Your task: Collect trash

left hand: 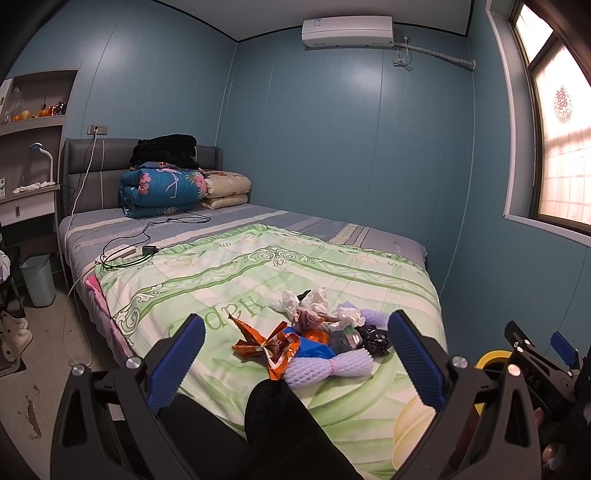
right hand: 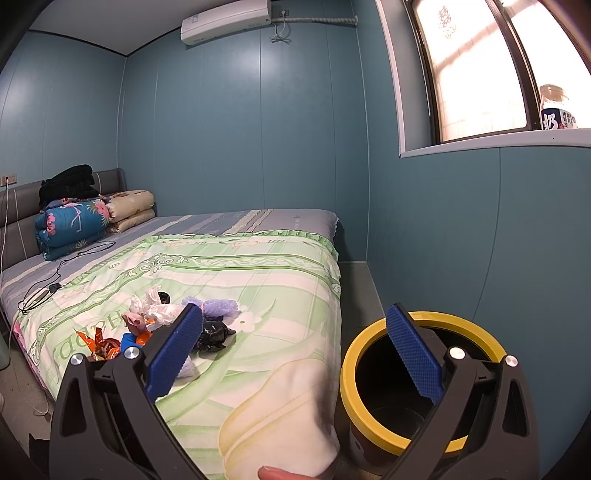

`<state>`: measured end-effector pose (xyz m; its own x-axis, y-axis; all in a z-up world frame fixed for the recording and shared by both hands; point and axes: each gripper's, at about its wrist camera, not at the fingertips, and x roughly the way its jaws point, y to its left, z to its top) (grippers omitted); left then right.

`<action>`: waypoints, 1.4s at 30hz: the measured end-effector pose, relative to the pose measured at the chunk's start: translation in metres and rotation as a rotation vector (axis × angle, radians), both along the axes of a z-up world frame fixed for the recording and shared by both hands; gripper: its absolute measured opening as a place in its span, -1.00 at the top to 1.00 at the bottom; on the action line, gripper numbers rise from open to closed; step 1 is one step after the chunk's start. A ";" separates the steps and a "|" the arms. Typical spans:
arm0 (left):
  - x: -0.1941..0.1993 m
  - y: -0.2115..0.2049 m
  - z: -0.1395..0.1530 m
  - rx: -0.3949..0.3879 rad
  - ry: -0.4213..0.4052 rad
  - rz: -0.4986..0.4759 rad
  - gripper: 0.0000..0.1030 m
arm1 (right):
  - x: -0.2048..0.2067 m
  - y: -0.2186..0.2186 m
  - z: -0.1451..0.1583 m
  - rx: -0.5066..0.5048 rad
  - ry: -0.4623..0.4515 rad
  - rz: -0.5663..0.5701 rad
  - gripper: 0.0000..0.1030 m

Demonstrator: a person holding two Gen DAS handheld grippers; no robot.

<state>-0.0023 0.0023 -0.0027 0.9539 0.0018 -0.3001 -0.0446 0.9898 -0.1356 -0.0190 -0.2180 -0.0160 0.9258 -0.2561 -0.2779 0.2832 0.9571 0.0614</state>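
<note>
— What sort of place is this?
— A bedroom in a home. A bed [left hand: 258, 266] with a green floral quilt fills the middle of the frame, with folded blankets [left hand: 162, 188] stacked at its padded headboard [left hand: 88, 162].
— Anything else homely?
— An air conditioner [left hand: 347, 31] at top centre on blue walls, a window [left hand: 557, 147] at right, and shelves [left hand: 33, 122] with a lamp [left hand: 44, 158] at far left.
</note>
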 end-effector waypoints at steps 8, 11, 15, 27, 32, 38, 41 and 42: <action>-0.001 0.001 -0.001 -0.001 0.011 0.000 -0.86 | 0.001 -0.001 -0.001 0.003 0.003 0.000 -0.85; 0.000 0.001 -0.001 0.000 0.013 0.001 -0.86 | 0.001 -0.001 -0.001 0.003 0.004 0.001 -0.85; 0.000 0.001 -0.001 0.000 0.014 0.001 -0.86 | 0.000 -0.001 -0.001 0.004 0.003 0.000 -0.85; 0.000 0.000 -0.002 0.005 0.013 -0.001 -0.86 | 0.001 -0.001 -0.001 0.007 0.002 -0.002 -0.85; 0.000 0.001 -0.002 0.005 0.014 -0.002 -0.86 | 0.001 -0.002 0.000 0.011 0.000 -0.003 -0.85; 0.000 0.000 -0.002 0.006 0.016 -0.001 -0.86 | 0.000 -0.002 0.000 0.012 -0.001 -0.005 -0.85; 0.001 0.000 -0.001 0.006 0.017 -0.002 -0.87 | 0.000 -0.002 0.000 0.014 0.000 -0.005 -0.85; 0.001 -0.001 -0.001 0.006 0.016 -0.002 -0.86 | 0.000 -0.002 0.000 0.014 -0.001 -0.005 -0.85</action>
